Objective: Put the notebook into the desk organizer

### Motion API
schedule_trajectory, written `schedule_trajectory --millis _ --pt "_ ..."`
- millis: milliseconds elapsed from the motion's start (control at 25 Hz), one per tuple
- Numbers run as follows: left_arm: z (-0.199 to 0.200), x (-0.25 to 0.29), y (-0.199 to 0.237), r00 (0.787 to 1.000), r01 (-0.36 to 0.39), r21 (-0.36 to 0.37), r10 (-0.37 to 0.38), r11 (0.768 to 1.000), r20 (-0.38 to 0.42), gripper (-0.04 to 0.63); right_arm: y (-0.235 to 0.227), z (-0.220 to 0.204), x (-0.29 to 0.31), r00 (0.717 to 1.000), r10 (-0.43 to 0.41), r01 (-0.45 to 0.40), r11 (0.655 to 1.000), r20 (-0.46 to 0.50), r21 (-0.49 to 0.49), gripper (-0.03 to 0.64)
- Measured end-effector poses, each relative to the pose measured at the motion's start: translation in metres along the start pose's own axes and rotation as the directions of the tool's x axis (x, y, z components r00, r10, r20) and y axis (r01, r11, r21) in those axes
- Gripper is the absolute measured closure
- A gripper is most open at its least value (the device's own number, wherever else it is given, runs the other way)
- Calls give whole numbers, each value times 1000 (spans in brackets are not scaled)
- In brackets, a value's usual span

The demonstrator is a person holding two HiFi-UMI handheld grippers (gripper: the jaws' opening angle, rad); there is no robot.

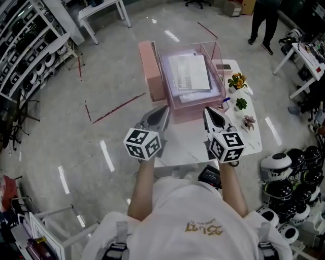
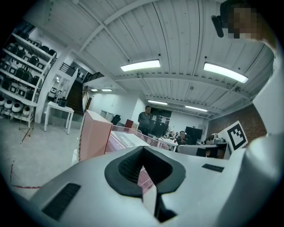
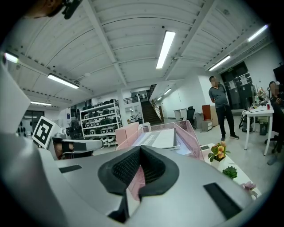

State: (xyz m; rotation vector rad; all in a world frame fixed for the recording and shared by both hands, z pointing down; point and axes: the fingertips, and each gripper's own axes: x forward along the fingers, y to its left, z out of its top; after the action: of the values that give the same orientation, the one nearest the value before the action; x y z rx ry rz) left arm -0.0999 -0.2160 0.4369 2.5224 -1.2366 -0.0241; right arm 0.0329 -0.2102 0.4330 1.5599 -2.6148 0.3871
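Note:
A pink mesh desk organizer (image 1: 166,96) stands on the white table (image 1: 185,148). A pale notebook (image 1: 189,72) lies flat in its top tray, over other papers. My left gripper (image 1: 164,109) and right gripper (image 1: 207,111) hover side by side just short of the organizer's near edge, both shut with nothing in them. In the left gripper view the left gripper (image 2: 143,151) points at the organizer (image 2: 95,135). Past the right gripper (image 3: 141,149) in its own view, the notebook (image 3: 162,138) shows inside the organizer (image 3: 188,132).
Three small potted plants (image 1: 237,80) (image 1: 241,103) (image 1: 248,122) line the table's right edge. A person (image 1: 264,23) stands far right. Helmets (image 1: 284,177) crowd the floor at right, shelving (image 1: 25,45) fills the left, and a white table (image 1: 101,12) stands behind.

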Motion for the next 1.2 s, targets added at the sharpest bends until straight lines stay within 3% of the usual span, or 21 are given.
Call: schedule_trajectory --millis 1200 --pt "-2 -11 8 1000 -17 -18 18 1000 5 577 8 -2 1 1000 22 -22 1000 -9 -16 607"
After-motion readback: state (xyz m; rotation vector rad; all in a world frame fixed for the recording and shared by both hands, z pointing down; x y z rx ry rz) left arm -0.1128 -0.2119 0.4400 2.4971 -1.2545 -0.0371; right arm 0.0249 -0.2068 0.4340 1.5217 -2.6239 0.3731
